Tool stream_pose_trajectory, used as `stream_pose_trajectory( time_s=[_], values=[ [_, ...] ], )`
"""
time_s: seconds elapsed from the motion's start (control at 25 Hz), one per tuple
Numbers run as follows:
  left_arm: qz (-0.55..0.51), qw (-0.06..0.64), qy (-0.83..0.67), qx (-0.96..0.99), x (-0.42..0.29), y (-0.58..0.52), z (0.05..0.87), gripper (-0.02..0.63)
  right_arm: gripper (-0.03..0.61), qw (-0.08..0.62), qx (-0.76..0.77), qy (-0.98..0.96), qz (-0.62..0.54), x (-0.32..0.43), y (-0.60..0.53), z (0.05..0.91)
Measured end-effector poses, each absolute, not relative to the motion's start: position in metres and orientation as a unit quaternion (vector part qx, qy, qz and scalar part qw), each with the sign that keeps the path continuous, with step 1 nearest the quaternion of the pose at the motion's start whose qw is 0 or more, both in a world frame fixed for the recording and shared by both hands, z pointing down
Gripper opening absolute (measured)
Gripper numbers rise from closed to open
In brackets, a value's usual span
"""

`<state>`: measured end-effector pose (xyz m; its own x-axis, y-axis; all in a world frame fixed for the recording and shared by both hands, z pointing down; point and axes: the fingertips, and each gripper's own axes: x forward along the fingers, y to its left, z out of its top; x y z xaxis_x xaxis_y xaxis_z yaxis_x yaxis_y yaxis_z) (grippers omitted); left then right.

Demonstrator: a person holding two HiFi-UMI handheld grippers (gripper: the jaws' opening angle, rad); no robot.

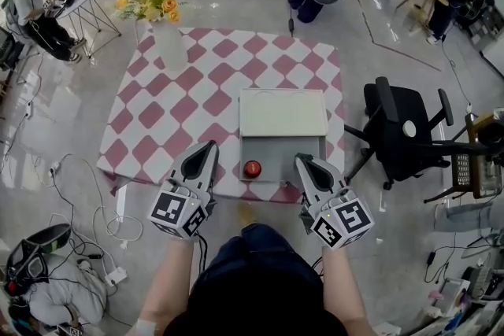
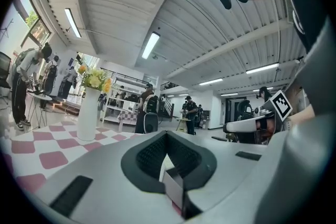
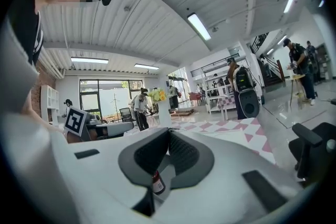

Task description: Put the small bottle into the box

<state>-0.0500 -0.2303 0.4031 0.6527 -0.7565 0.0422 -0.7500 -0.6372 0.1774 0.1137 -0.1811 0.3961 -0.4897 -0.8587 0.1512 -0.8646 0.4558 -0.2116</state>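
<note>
The bottle [image 1: 252, 168] [image 3: 158, 183], red-capped, stood upright on the tabletop [image 1: 181, 114] at the box's [image 1: 283, 112] [image 2: 173, 186] grey near side, towards its left end; whether it touched the box could not be told. The left hand-held gripper [image 1: 209, 147] [image 2: 167, 136] hung over the near edge just left of the bottle, its jaws closed tip to tip and grasping nothing. The right hand-held gripper [image 1: 302, 160] [image 3: 168, 134] was at the box's near right corner, likewise clenched and empty. A vase [image 1: 169, 43] of yellow flowers stood at the far left corner, well apart from the box.
</note>
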Motion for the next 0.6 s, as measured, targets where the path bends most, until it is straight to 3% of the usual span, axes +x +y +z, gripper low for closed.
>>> stream_pose_trajectory(
  time_s=[0.6],
  values=[
    [-0.039,0.063,-0.436,0.897,-0.070,-0.229,0.362,0.002,0.005,-0.008,0.493,-0.864,0.096,0.113,-0.182,0.348]
  ],
)
